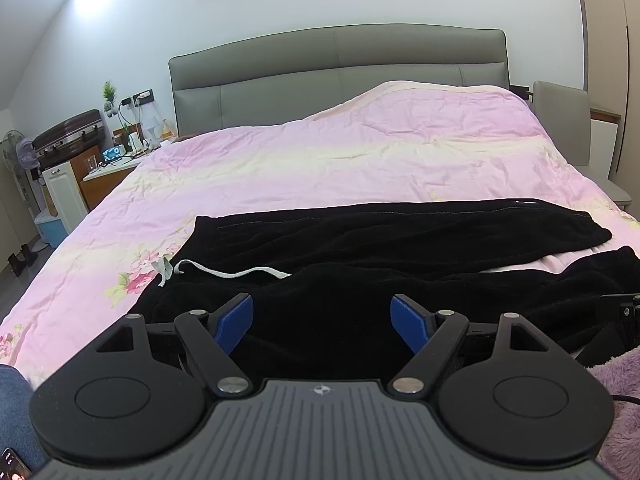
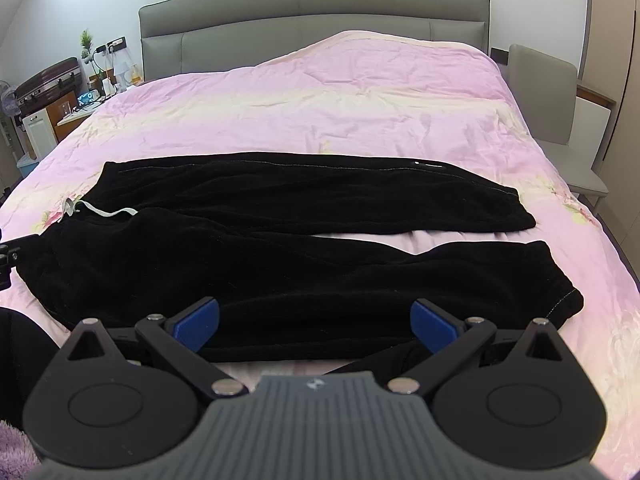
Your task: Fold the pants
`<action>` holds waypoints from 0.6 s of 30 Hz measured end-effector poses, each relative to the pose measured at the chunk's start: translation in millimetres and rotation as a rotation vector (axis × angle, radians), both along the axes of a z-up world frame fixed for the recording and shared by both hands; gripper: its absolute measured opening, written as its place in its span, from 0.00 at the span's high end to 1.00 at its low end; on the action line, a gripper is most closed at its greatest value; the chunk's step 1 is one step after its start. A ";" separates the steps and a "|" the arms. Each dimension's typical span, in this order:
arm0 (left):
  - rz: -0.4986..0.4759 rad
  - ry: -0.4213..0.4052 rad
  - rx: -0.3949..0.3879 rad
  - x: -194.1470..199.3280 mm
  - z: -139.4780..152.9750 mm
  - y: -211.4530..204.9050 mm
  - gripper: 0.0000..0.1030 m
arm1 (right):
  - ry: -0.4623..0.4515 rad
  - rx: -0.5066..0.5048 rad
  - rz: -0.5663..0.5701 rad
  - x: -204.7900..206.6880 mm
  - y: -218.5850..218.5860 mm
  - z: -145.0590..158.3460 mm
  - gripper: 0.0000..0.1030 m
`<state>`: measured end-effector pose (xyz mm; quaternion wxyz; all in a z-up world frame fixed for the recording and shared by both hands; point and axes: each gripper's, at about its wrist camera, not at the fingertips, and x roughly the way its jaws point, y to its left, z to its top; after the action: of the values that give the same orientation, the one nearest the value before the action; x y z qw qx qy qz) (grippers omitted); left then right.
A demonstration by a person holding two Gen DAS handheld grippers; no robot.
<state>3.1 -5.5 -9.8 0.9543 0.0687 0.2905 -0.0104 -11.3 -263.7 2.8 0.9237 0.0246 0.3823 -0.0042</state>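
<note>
Black pants point(image 2: 280, 240) lie spread flat across the pink bedspread point(image 2: 340, 100), waist to the left with a white drawstring point(image 2: 100, 210), two legs running right with a gap between them. In the left wrist view the pants point(image 1: 360, 240) fill the near bed, drawstring point(image 1: 224, 272) at left. My left gripper point(image 1: 322, 322) is open, hovering over the waist end of the near leg. My right gripper point(image 2: 316, 326) is open, just above the near leg's front edge, close to its cuff end. Neither holds anything.
A grey headboard point(image 1: 340, 68) stands at the far end. A cluttered nightstand point(image 1: 120, 160) and suitcase point(image 1: 68, 136) stand left of the bed, a grey chair point(image 2: 560, 120) at right. A purple fuzzy sleeve point(image 1: 620, 400) shows near the left gripper.
</note>
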 end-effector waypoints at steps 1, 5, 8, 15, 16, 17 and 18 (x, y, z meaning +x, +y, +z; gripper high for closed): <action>-0.001 0.001 0.001 0.2 -0.2 -0.1 0.11 | 0.002 0.002 -0.003 0.3 -1.2 -0.6 0.05; -0.002 0.005 0.001 0.4 -0.3 1.2 0.11 | 0.009 0.005 -0.006 1.4 -3.1 -1.7 0.05; 0.000 0.009 -0.002 1.1 -1.5 3.7 0.11 | 0.015 -0.010 -0.009 1.4 -2.1 -2.0 0.05; 0.004 0.018 0.028 7.5 -4.6 7.9 0.11 | 0.023 -0.012 -0.031 2.1 -9.3 -4.6 0.05; 0.003 0.021 0.035 9.3 -5.1 10.5 0.11 | 0.026 -0.016 -0.032 3.4 -10.3 -5.2 0.05; 0.001 0.024 0.045 11.9 -5.3 13.5 0.11 | 0.027 -0.020 -0.031 4.0 -11.1 -6.0 0.05; -0.004 0.032 0.057 15.1 -5.6 17.9 0.14 | 0.027 -0.024 -0.027 5.4 -12.6 -6.7 0.05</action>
<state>18.2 12.4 -15.4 0.9472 0.0961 0.3058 -0.0053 -5.8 -276.3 -3.9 0.9186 0.0186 0.3941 -0.0216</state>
